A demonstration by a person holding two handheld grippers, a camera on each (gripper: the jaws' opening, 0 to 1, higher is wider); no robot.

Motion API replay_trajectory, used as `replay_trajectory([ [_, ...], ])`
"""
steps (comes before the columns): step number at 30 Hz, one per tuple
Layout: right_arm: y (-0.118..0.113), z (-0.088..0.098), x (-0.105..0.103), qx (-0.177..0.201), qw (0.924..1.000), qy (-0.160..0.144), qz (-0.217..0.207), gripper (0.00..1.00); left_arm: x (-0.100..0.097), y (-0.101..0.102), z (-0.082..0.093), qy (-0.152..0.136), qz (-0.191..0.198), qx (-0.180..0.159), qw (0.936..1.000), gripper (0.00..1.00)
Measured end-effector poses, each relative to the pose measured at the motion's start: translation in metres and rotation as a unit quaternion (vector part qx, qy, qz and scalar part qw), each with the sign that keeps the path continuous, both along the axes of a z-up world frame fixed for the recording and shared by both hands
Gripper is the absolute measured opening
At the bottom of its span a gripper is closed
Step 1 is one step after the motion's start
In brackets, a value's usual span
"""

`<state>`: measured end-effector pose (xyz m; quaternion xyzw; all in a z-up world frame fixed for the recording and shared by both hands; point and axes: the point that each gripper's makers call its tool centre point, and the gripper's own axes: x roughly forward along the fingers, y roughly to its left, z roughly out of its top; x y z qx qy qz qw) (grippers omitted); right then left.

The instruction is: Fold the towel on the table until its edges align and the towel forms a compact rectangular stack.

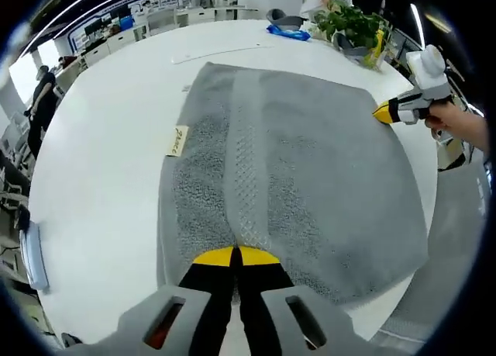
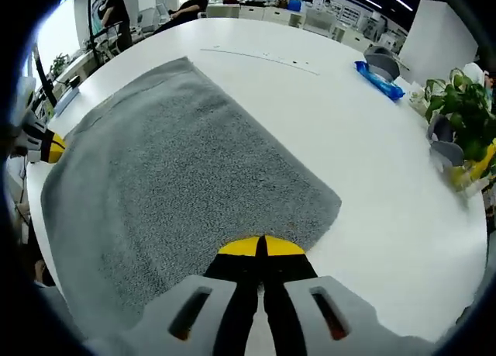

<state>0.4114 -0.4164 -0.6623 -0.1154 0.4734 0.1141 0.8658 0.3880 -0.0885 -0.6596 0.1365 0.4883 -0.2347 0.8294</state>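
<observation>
Left gripper view: left gripper and right gripper both clamped on towel edge; lift together, land edges flush.

Only candidate is a small cream tag on the grey towel's left edge, left-centre of frame. Cursive script on it, too small to read.

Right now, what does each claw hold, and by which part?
Both hold the grey towel: left claw shut on one edge, right claw on another edge near a corner.
</observation>
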Motion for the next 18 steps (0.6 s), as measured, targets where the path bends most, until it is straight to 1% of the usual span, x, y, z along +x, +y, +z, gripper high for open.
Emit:
replay_trajectory([
  [3,-0.0005,-0.0003,-0.0035,0.01,0.9999,0.001,-0.007,0.0,-0.0002,0.001,0.0001,-0.001,0.002,-0.004,1.0,0.01],
  [7,0.0015,-0.0002,-0.0045,0.006,1.0,0.0,-0.003,0.0,-0.0005,0.0019,0.0001,-0.003,0.007,-0.011,0.9999,0.01],
  [11,0.0023,-0.0002,-0.0056,-0.001,1.0,0.0,0.0,0.0,0.0001,0.002,0.0,-0.001,0.003,-0.009,1.0,0.01],
  [13,0.0023,0.0002,-0.0074,-0.001,1.0,-0.001,0.001,0.0,0.0023,0.0013,0.0001,-0.007,0.001,-0.007,0.9999,0.01],
  [18,0.0016,0.0002,-0.0111,-0.004,1.0,-0.003,0.0,0.0,0.0046,0.0007,0.0001,-0.009,-0.004,0.0,1.0,0.01],
])
